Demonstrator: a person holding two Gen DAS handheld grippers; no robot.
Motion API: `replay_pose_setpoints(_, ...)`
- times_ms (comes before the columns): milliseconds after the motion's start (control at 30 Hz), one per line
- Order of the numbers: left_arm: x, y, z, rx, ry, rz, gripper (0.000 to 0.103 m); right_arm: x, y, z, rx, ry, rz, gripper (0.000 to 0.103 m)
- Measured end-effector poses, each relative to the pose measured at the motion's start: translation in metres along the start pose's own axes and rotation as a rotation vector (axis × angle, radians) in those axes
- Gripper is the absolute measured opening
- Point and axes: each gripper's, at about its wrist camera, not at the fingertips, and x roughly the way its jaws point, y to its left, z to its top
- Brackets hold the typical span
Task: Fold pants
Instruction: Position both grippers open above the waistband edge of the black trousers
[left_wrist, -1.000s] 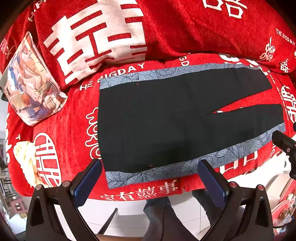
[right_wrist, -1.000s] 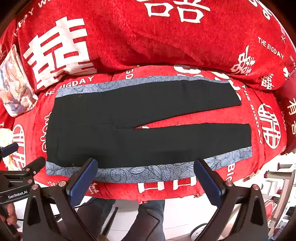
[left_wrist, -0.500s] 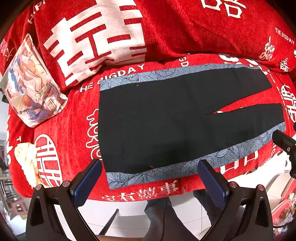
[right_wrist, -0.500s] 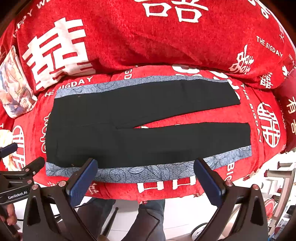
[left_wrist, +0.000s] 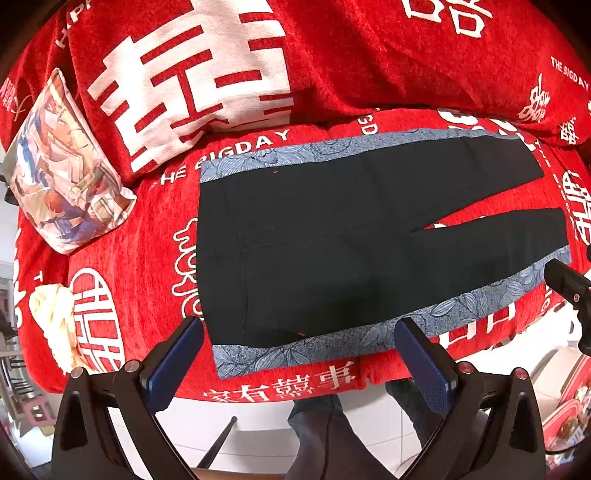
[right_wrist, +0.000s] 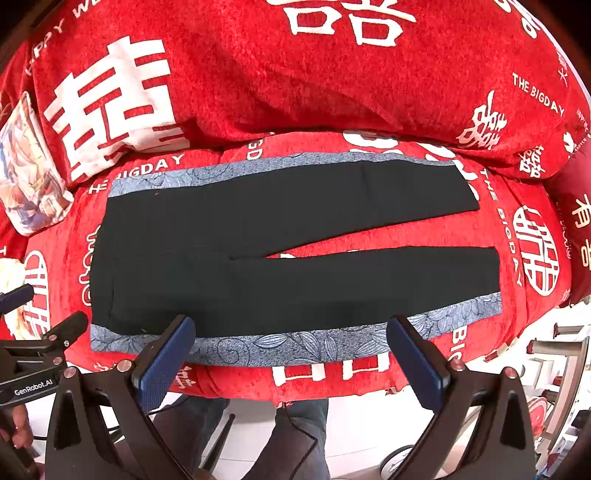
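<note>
Black pants (left_wrist: 332, 240) with blue-grey leaf-print side stripes lie flat on the red sofa seat, waistband to the left, the two legs spread apart to the right; they also show in the right wrist view (right_wrist: 280, 251). My left gripper (left_wrist: 299, 354) is open and empty, held above the near stripe by the waist end. My right gripper (right_wrist: 291, 350) is open and empty, held above the near leg's stripe. The right gripper's tip shows at the left view's right edge (left_wrist: 565, 280); the left gripper's body shows at the right view's left edge (right_wrist: 33, 350).
The red sofa cover (left_wrist: 147, 229) carries white characters. A printed cushion (left_wrist: 62, 173) leans at the left end, and a cream cloth (left_wrist: 51, 314) lies below it. The sofa's front edge drops to a white floor (right_wrist: 354, 417), where the person's legs stand.
Both grippers have barely moved; the views have shifted only slightly. The pants lie as before.
</note>
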Motion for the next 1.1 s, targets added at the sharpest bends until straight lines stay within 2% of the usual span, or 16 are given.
replay_pose_setpoints(567,-0.007,0.001,0.005,0.0,-0.043,0.013,0.103,-0.004,-0.009,0.003,-0.001,-0.018,-0.008,0.103)
replay_pose_setpoints(667,-0.006,-0.001,0.006,0.003,0.027,0.003,0.103,-0.006,-0.009,0.002,-0.005,-0.033,-0.015,0.103)
replay_pose_setpoints(833,-0.008,-0.004,0.005,0.005,0.013,0.037,0.103,-0.008,-0.01,0.001,-0.002,-0.044,-0.011,0.103)
replay_pose_setpoints(1100,-0.002,-0.011,-0.001,-0.025,0.049,0.044,0.103,-0.003,-0.011,-0.01,-0.021,-0.032,0.004,0.103)
